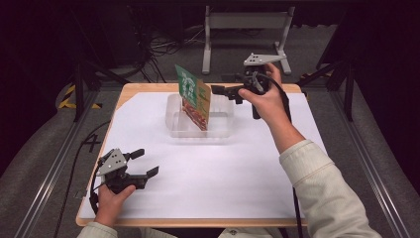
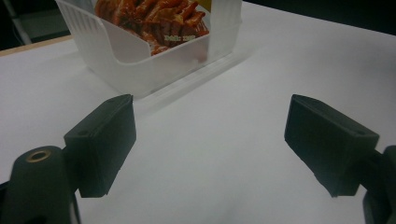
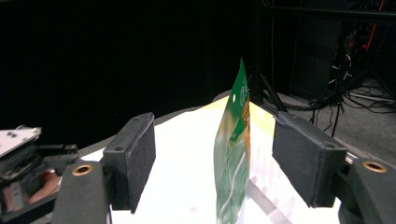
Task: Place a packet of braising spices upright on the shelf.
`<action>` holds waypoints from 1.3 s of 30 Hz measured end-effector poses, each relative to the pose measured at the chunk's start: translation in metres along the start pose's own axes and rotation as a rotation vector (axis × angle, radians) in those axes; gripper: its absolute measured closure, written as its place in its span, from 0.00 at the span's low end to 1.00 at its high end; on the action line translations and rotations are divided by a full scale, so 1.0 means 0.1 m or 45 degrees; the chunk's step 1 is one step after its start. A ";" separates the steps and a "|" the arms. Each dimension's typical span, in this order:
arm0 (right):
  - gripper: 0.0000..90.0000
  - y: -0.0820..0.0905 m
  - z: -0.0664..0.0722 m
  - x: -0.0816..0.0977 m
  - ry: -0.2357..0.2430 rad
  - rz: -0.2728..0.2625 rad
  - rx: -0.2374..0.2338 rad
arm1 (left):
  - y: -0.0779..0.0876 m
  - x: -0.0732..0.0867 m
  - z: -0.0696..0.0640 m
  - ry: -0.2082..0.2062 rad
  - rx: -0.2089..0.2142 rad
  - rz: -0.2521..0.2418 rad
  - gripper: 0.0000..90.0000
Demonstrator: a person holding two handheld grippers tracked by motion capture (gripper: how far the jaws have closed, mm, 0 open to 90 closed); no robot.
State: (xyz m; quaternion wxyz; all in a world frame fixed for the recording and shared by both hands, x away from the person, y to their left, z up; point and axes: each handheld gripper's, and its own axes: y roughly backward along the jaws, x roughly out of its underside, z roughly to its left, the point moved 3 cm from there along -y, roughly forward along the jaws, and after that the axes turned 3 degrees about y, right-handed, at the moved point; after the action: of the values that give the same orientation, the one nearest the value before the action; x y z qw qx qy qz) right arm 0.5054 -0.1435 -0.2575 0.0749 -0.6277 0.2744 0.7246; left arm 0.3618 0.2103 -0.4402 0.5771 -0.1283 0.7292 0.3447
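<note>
Hands first, nearest the front edge of the worktop [image 1: 163, 198]: the left gripper [image 1: 141, 163] rests low on the white sheet, jaws spread wide with nothing between them, well apart from the action and aimed toward the clear bin [image 1: 173, 116]. Its own view looks along the bare sheet at the bin's [image 2: 116, 51] ribbed wall, with the reddish food print of the packet [image 2: 159, 18] showing through the cut-out front. Further back, near the middle of the worktop, the snack packet [image 1: 194, 96] stands upright inside that bin, green top leaning a little to the left, its lower part down behind the wall. Just beside it on the right hangs the right gripper [image 1: 223, 90], held level by the person's hand [image 1: 265, 99], jaws parted and pointing at the packet without touching it. In the right gripper view the pads [image 3: 137, 158] stand wide on either side of the thin green edge of the packet [image 3: 233, 154], with clear gaps both ways, so nothing is gripped. Looks to me like the packet has been set down in the bin and let go. To finish cleanly, draw the right gripper straight back along its own line, keeping the jaws wide so neither pad clips the packet and topples it; the left gripper can stay put. Beyond the far edge, a grey stand [image 1: 245, 22] and cables on the floor.
</note>
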 end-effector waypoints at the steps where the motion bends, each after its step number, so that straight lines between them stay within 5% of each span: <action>1: 0.33 0.05 0.01 0.01 0.005 -0.001 0.005 | 0.00 0.00 0.00 0.001 0.001 0.006 0.19; 25: 0.31 1.08 0.12 0.32 0.007 -0.041 0.121 | 0.00 -0.01 0.03 0.011 -0.018 -0.002 0.18; 30: 0.29 1.16 0.11 0.39 0.004 -0.036 0.138 | 0.01 -0.01 0.02 0.013 -0.019 -0.009 0.18; 39: 0.28 1.30 0.23 0.82 0.032 0.021 0.171 | 0.03 0.00 0.02 0.011 -0.020 -0.010 0.18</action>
State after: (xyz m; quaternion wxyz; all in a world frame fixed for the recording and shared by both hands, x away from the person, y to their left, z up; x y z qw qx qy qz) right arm 0.4102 -0.2611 -0.2949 0.1074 -0.6280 0.3285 0.6973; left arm 0.3612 0.2139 -0.4390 0.5742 -0.1372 0.7284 0.3476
